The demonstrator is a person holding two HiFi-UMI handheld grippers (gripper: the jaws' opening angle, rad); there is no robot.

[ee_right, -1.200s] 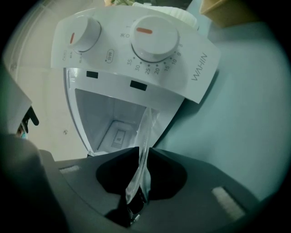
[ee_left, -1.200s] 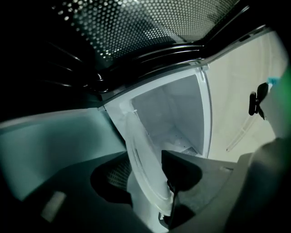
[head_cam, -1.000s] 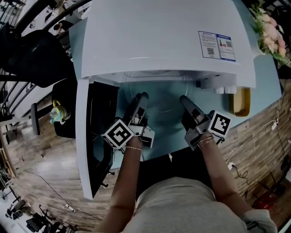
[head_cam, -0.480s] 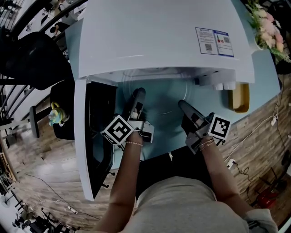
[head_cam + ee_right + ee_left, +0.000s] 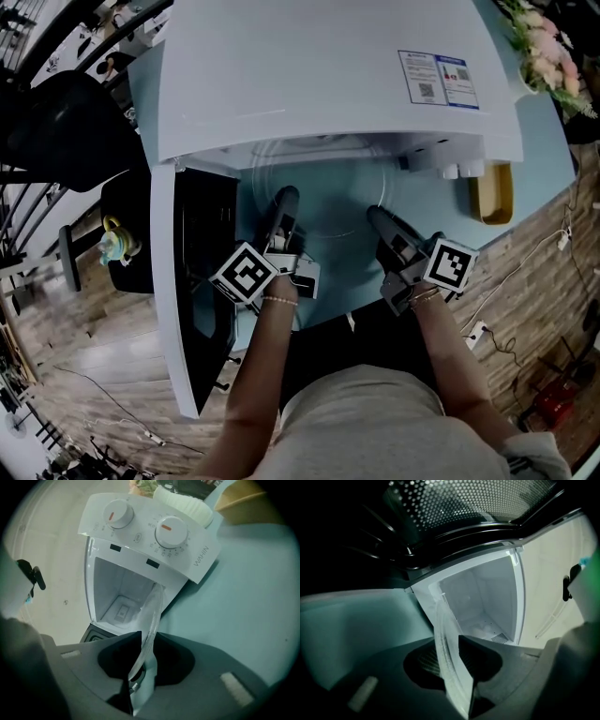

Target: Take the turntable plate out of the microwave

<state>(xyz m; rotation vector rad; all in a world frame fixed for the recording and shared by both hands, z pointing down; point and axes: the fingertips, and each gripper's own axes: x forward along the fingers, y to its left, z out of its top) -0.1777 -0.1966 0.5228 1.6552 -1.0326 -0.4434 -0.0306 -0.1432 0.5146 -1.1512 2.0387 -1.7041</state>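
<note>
At the left edge of the head view a black chair (image 5: 66, 122) stands on the wooden floor (image 5: 84, 347), with a small yellow-and-green toy (image 5: 113, 234) on a dark seat beside it. Next comes the microwave door (image 5: 192, 281), swung open towards the lower left, its dark window facing right. The white microwave (image 5: 328, 75) fills the upper middle of the frame and carries a printed label (image 5: 438, 80) near its right edge.

The left gripper (image 5: 286, 195), with its marker cube (image 5: 246, 275), has its jaws closed on the left rim of the clear glass turntable plate (image 5: 328, 192); the left gripper view shows the rim pinched edge-on between them, with the white cavity (image 5: 487, 606) behind. The plate lies partly out of the microwave's mouth, its near half over the light blue table (image 5: 342, 291) and its far half under the microwave's top.

The right gripper (image 5: 373, 214) is clamped on the plate's right rim. Its own view shows the glass nipped between narrow jaws, below two white knobs (image 5: 171, 530) with red marks.

Further right, a yellowish tray (image 5: 492, 192) lies on the table, and pink flowers (image 5: 544, 47) stand in the upper right corner.
</note>
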